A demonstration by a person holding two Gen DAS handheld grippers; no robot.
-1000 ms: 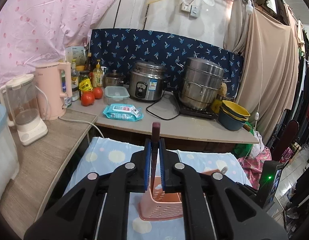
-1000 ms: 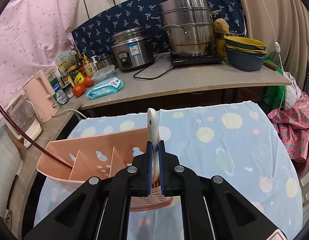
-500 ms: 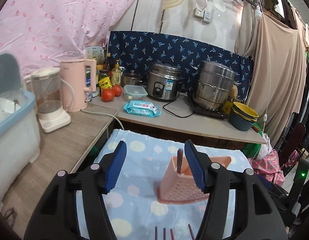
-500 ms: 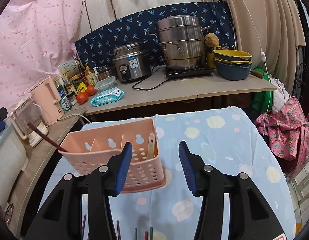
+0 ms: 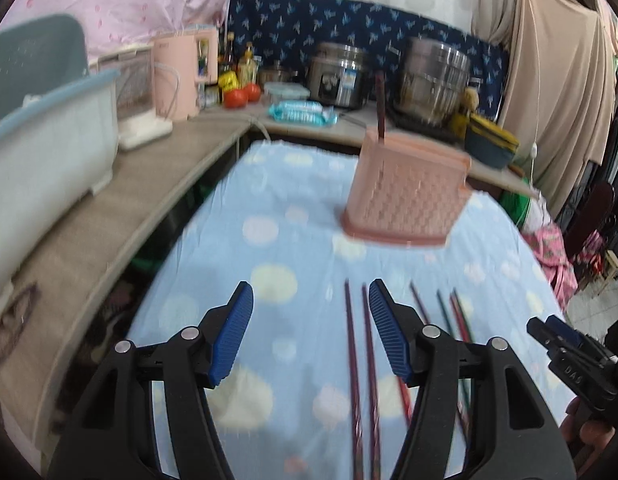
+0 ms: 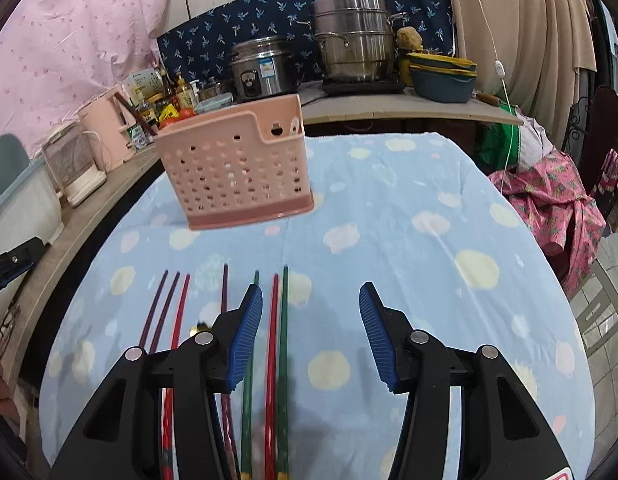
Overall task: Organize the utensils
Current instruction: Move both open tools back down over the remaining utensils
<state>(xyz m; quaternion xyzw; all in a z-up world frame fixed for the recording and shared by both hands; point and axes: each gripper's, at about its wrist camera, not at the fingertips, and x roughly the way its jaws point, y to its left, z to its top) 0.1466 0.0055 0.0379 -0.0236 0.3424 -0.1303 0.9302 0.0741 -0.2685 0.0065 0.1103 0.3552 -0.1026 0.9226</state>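
Hovering above the near edge of the table (image 6: 409,184), which wore a blue spotted cloth, both claws stood wide and held nothing. The left gripper (image 5: 311,330) hung over 2 dark purple chopsticks (image 5: 359,368), which lay between its fingers close to the right one. Toward the far left of the table stood the pink utensil basket (image 6: 233,168), 1 dark chopstick (image 6: 135,114) leaning out of its left end. The right gripper (image 6: 311,330) hung over a red chopstick (image 6: 273,344) and a green chopstick (image 6: 284,340) lying side by side just inside its left finger.
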